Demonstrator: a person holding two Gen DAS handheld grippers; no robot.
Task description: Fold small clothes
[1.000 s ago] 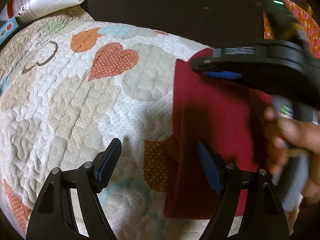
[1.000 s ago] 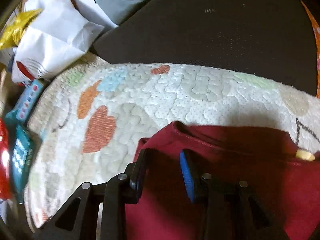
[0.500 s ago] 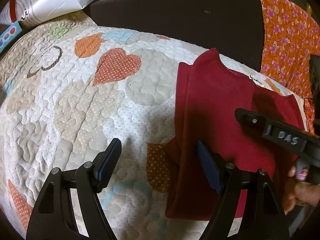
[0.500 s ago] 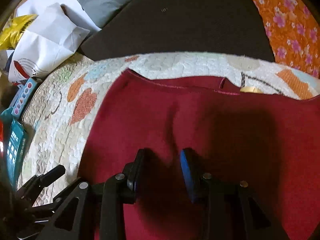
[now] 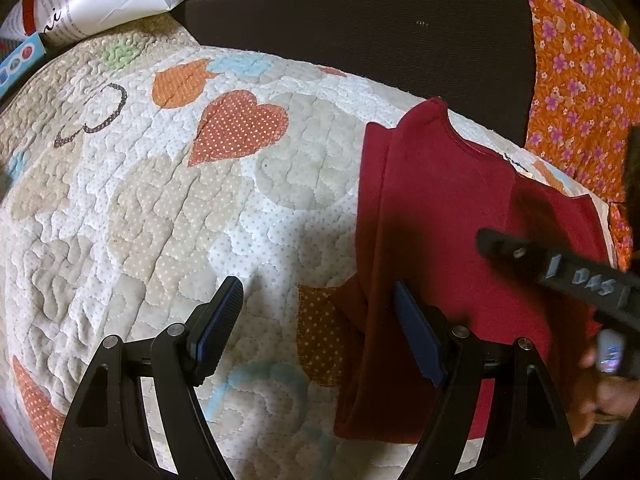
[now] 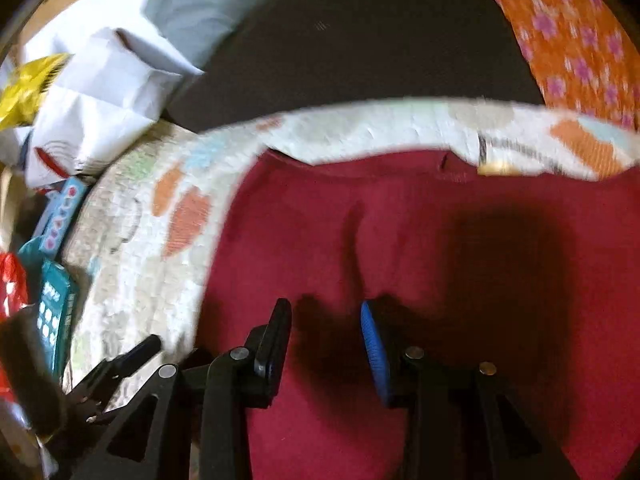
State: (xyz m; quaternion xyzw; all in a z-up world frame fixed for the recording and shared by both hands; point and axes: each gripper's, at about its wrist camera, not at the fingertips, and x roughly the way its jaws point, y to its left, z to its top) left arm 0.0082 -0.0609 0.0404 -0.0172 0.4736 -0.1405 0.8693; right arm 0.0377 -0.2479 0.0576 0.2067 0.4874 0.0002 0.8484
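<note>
A small dark red knit garment [image 5: 452, 216] lay flat on a cream quilted cover with orange and tan heart patches [image 5: 180, 208], toward the cover's right side in the left wrist view. Its left side was folded inward, leaving a long straight edge running toward the camera, with a narrow strip of red showing beside that edge. The curved neckline pointed toward the far end, near a dark brown cushion [image 5: 360, 28] that lay behind the quilt.

The left tool [image 5: 316, 328] hung low over the quilt with its blue-padded fingers spread wide; the folded red edge lay between them, and neither pad gripped it. The right tool [image 6: 326, 340] hovered above the middle of the red garment, its fingers parted with nothing between them, and cast a dark shadow on the cloth. Its black body reached in from the right edge of the left wrist view.

An orange cloth with pink flowers [image 5: 580, 92] lay beyond the garment on the right. White crumpled paper bags [image 6: 100, 92] and teal printed boxes [image 6: 56, 312] sat past the quilt's left edge. The right wrist view was blurred.
</note>
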